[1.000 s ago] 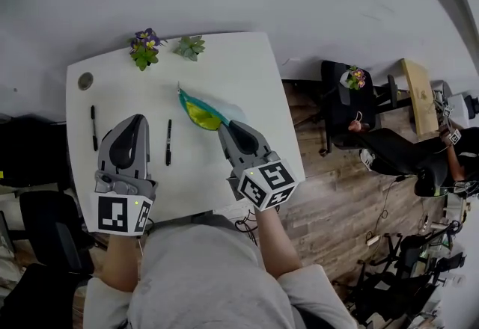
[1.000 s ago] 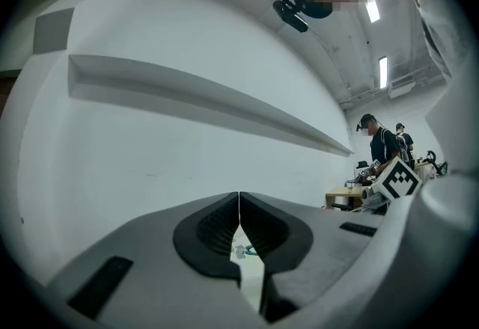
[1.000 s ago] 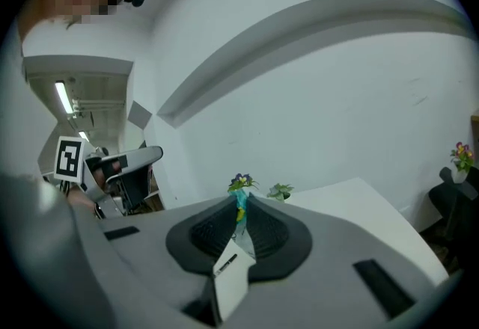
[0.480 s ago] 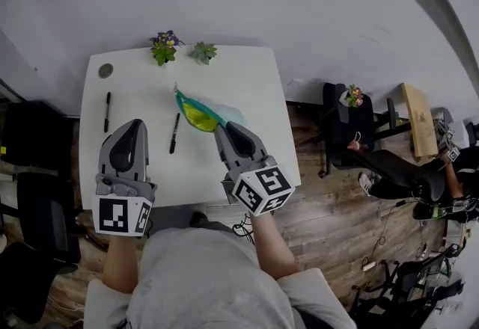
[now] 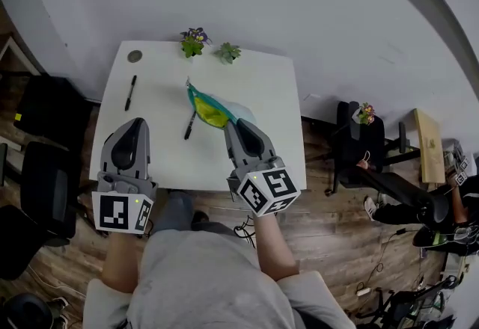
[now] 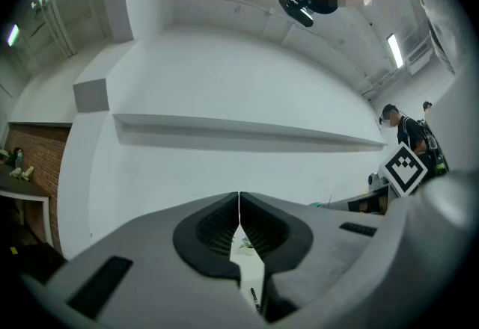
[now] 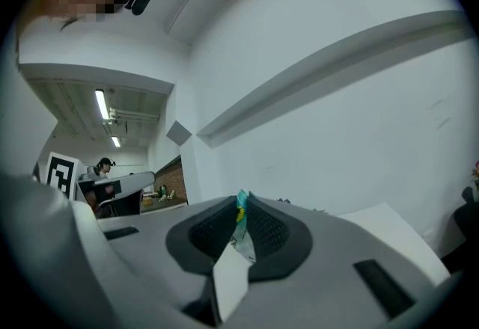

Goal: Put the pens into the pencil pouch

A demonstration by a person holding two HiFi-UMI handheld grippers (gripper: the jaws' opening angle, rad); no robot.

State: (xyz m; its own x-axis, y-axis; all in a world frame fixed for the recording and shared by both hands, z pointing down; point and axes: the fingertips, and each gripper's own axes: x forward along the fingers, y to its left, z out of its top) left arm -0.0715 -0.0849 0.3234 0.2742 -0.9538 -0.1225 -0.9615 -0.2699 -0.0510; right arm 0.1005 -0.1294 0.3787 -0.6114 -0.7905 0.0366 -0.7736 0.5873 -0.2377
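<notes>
Now right hand-held gripper clamps the pencil pouch; left hand-held gripper sits closed.

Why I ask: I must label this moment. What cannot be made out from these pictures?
Head view: the right gripper covers the near end of the pencil pouch; open or zipped, cannot tell.
Right gripper view: shut jaws hide all but a sliver of the pencil pouch.
Left pen and middle pen: too small in the head view to see caps.
Left gripper view: the left gripper, jaws shut, blocks most of the table.
</notes>
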